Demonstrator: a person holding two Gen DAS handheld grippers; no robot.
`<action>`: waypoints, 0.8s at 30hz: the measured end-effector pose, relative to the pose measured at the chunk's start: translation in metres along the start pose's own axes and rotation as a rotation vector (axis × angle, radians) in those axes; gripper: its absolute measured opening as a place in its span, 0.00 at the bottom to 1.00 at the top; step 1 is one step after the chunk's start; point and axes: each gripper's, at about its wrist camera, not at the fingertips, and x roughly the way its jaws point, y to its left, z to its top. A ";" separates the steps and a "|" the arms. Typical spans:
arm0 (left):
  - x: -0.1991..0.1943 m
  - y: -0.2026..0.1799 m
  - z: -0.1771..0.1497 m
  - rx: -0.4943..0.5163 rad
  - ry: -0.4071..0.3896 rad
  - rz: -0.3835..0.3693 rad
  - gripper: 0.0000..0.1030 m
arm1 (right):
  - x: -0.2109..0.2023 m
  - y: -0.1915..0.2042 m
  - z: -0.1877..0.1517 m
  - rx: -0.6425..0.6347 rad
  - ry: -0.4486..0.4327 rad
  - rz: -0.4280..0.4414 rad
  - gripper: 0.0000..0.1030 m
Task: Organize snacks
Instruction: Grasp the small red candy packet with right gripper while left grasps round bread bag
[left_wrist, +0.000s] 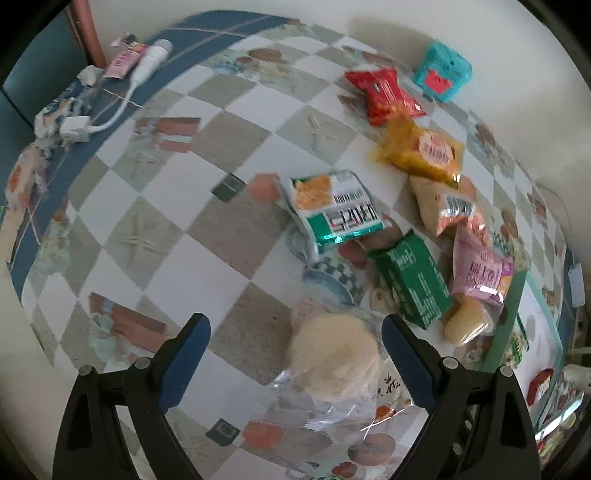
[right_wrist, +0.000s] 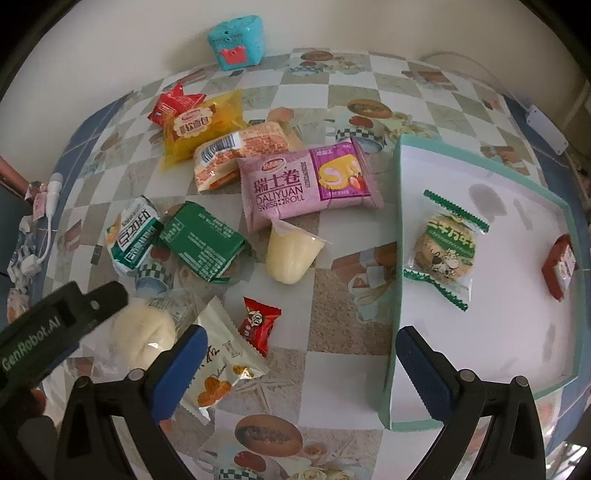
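My left gripper (left_wrist: 295, 319) is open and points down over a pale round bun (left_wrist: 334, 356) in clear wrap, which lies between its blue pads without touching them. In the right wrist view one of its fingers (right_wrist: 107, 295) hangs over the same bun (right_wrist: 142, 341). My right gripper (right_wrist: 301, 332) is open and holds nothing. It hovers over the table between a small red candy (right_wrist: 258, 325) and the teal-rimmed white tray (right_wrist: 397, 258). A white packet with orange fruit (right_wrist: 218, 369) lies by its left pad. The tray holds a green-wrapped cookie (right_wrist: 443, 251) and a red packet (right_wrist: 559, 266).
Loose snacks lie on the checked tablecloth: a pink Swiss roll (right_wrist: 306, 184), yellow bread (right_wrist: 199, 125), a green box (right_wrist: 203, 240), a green-white packet (right_wrist: 133, 236) and a jelly cup (right_wrist: 291, 254). A teal toy box (right_wrist: 236, 40) stands by the wall. A white cable (left_wrist: 147, 62) lies at the far left edge.
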 end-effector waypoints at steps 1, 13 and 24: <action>0.003 -0.002 0.000 0.006 0.009 0.003 0.91 | 0.002 -0.001 0.000 -0.003 0.002 -0.005 1.00; 0.018 -0.006 -0.002 0.003 0.067 -0.019 0.91 | 0.012 0.011 0.002 -0.084 -0.028 -0.037 0.80; 0.026 -0.009 -0.002 0.002 0.081 -0.033 0.91 | 0.026 0.019 0.006 -0.107 -0.029 -0.006 0.66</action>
